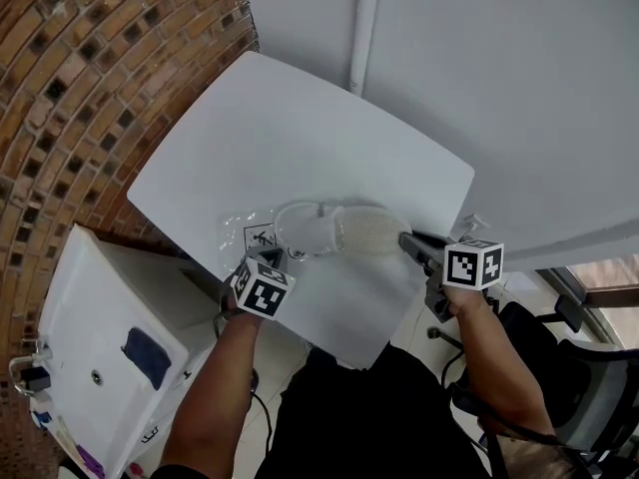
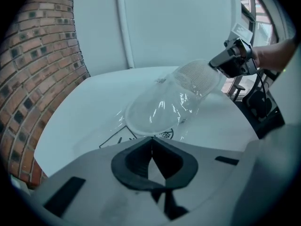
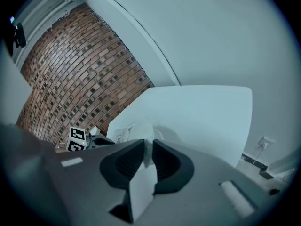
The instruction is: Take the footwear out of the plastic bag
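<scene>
A white slipper [image 1: 364, 231] lies on the white table [image 1: 300, 138], its front half inside a clear plastic bag [image 1: 300, 226] and its mesh-textured end sticking out to the right. My right gripper [image 1: 404, 239] is shut on that bare end; white slipper material [image 3: 141, 135] shows between its pads [image 3: 162, 161]. My left gripper [image 1: 272, 254] sits at the bag's near edge, beside the printed label, shut on the film. In the left gripper view the bag [image 2: 155, 112] runs from the left gripper [image 2: 151, 139] up to the slipper [image 2: 197, 76] and the right gripper [image 2: 218, 62].
A brick wall [image 1: 90, 78] curves along the left. A white cabinet [image 1: 110, 347] stands below the table's near left corner. A black chair [image 1: 589, 367] is at the right. A white pipe [image 1: 364, 28] runs up the wall behind the table.
</scene>
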The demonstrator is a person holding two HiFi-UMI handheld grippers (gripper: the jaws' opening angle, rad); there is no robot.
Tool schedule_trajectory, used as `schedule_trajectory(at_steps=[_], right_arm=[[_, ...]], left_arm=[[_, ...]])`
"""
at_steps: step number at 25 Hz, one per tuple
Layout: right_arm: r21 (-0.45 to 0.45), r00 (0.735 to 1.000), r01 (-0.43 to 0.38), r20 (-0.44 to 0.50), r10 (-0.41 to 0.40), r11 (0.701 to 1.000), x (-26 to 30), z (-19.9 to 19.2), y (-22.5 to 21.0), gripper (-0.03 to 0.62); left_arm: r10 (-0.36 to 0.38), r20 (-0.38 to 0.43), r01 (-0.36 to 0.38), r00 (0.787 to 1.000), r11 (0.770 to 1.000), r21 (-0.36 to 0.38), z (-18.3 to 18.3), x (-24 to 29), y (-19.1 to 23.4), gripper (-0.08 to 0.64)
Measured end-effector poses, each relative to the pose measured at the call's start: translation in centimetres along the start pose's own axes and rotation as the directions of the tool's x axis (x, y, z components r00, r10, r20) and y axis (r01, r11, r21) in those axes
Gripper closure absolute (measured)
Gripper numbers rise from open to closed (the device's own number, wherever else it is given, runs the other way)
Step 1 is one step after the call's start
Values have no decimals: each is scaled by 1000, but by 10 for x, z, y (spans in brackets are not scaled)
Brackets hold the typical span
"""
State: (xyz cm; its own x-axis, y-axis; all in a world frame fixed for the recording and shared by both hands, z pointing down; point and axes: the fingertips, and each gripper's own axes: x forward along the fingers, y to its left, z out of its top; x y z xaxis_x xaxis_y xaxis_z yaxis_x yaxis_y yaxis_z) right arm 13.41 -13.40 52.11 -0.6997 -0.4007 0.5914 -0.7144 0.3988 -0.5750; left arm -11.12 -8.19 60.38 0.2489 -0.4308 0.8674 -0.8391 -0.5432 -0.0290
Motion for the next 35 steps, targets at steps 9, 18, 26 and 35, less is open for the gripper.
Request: schedule_trajectory(at_steps=[9,18,26,35], right_arm=[[-3,1000,-30,-7,30,1000,8,10,-5,534],[-1,999,-41,8,41,999,-1,20,-13,535],[26,996,-57,66,55,998,-26,33,-16,543],[32,985,-89,149,83,995,-63,42,-9,555]], left_arm=[[-2,-60,1,998,1000,-16,-8,18,6,552],[29,-56,-34,998,996,-78,-2,22,19,552],[46,-62,-52,997,992,-112,4,26,27,552],[58,-56,-67,997,982,-175,7,27,31,552]])
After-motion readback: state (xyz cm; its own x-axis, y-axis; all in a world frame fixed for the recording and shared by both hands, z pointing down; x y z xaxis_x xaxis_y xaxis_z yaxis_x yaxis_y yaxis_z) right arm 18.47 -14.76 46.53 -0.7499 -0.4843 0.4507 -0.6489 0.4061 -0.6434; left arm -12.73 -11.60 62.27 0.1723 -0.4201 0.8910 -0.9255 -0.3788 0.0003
